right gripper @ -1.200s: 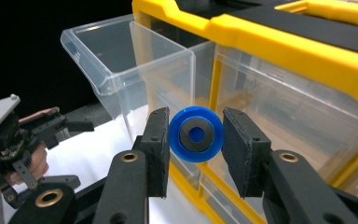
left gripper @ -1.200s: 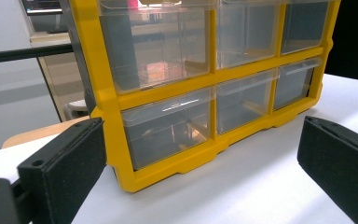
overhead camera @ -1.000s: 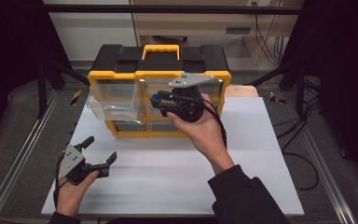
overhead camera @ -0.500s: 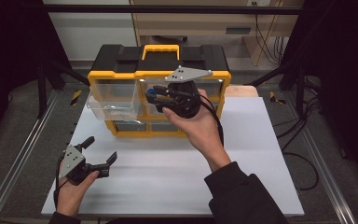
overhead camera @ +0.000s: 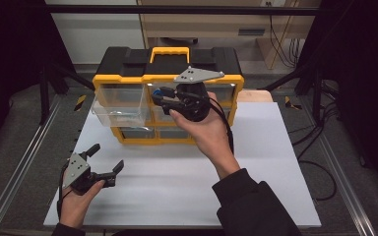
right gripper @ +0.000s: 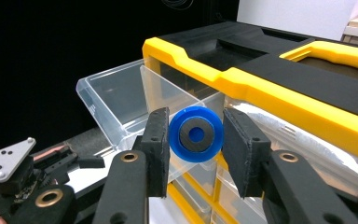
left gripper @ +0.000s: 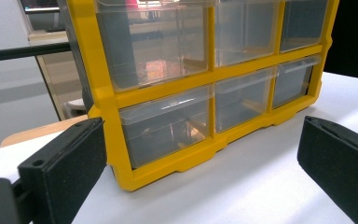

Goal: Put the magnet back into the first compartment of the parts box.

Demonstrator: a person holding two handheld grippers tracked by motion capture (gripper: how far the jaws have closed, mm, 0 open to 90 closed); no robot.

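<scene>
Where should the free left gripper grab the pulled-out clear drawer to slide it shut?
Take the clear drawer by its front wall, coming straight from the table's near side. That wall juts past the yellow frame of the organizer and looks thin enough for the left gripper, whose jaws stand open.

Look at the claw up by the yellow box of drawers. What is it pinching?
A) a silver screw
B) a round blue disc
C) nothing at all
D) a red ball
B: in the right gripper view, the right claw has its two black pads pressed on either side of a round blue disc with a dark ring in its middle.
</scene>
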